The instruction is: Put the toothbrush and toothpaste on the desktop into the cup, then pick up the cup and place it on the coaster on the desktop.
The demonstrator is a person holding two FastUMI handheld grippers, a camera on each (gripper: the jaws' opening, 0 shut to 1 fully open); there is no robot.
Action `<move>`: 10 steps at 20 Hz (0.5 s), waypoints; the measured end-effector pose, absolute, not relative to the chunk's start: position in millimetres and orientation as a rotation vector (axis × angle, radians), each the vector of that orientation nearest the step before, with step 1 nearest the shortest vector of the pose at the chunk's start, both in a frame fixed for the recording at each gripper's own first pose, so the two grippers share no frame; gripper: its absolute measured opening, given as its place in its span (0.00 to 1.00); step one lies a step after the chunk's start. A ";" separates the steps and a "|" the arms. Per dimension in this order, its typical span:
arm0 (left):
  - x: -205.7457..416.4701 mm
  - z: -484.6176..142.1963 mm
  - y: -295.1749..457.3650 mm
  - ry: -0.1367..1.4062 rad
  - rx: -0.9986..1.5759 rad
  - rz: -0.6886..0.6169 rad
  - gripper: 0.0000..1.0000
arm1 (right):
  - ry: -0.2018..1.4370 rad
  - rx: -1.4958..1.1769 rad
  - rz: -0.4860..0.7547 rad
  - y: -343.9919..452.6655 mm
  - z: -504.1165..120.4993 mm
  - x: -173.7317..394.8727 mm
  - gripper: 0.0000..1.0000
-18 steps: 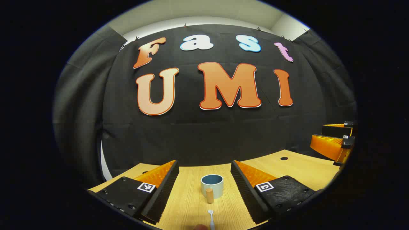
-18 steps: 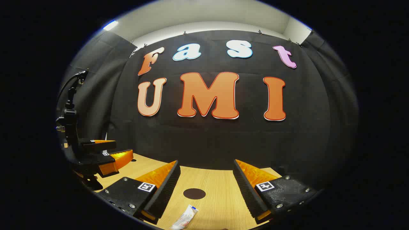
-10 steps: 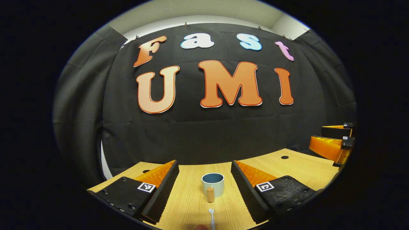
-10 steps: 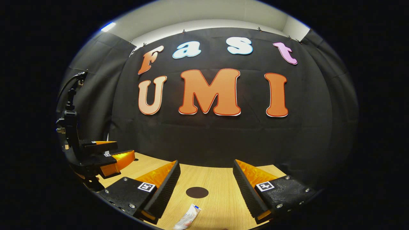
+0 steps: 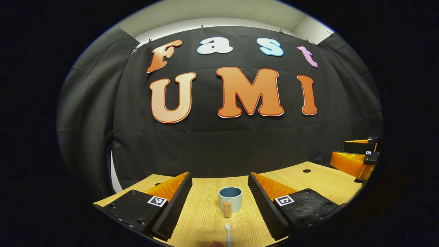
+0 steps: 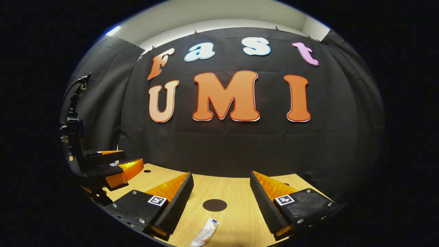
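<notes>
Booth desk (image 5: 205, 219), pale wood grain, dark cloth behind: your working surface, everything on it still lying loose.

Left gripper (image 5: 219, 200): you hold it low over the desk with its jaws spread wide and nothing between them. The cup (image 5: 230, 198) sits straight ahead in the gap, so the aim is already taken.

Cup: upright, open mouth up, ready to receive. A short wooden handle (image 5: 227, 209) stands just in front of the cup.

Toothbrush (image 5: 228, 234): flat on the desk, nearer to you than the cup, its head toward the cup.

Right gripper (image 6: 221, 202): low as well, jaws wide and empty. It faces the coaster (image 6: 214, 205), a dark disc, bare, well apart from the cup to the cup's right.

Toothpaste (image 6: 205, 233): flat and slanted, on your side of the coaster.

Judged stage: the start, with both items yet to be picked up.

Change since 0.9 s ago: the cup has drifted slightly right in the left gripper view. The coaster and toothpaste have slid right in the right gripper view. Both pairs of jaws keep the same spread.
</notes>
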State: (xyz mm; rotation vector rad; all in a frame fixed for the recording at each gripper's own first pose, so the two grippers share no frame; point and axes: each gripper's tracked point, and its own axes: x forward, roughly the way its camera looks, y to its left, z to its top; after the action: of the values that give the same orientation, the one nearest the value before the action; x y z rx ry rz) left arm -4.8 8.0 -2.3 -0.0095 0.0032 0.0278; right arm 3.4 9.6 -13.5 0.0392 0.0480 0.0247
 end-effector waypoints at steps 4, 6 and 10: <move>0.3 -8.3 6.3 0.032 -0.004 0.021 0.98 | 0.093 0.034 0.026 8.3 -26.5 6.7 0.99; 1.1 -12.3 6.9 0.057 0.007 0.021 0.98 | 0.127 0.032 0.040 12.4 -35.2 8.9 0.99; -3.2 -40.1 8.1 0.162 -0.023 0.005 0.98 | 0.212 0.040 0.051 15.7 -59.3 5.8 0.99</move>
State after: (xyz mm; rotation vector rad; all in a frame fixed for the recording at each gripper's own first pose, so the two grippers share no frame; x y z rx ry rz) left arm -3.2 8.1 -40.1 -0.0229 0.1620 0.0055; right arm 5.8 15.7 -59.3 0.0402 0.2122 0.0515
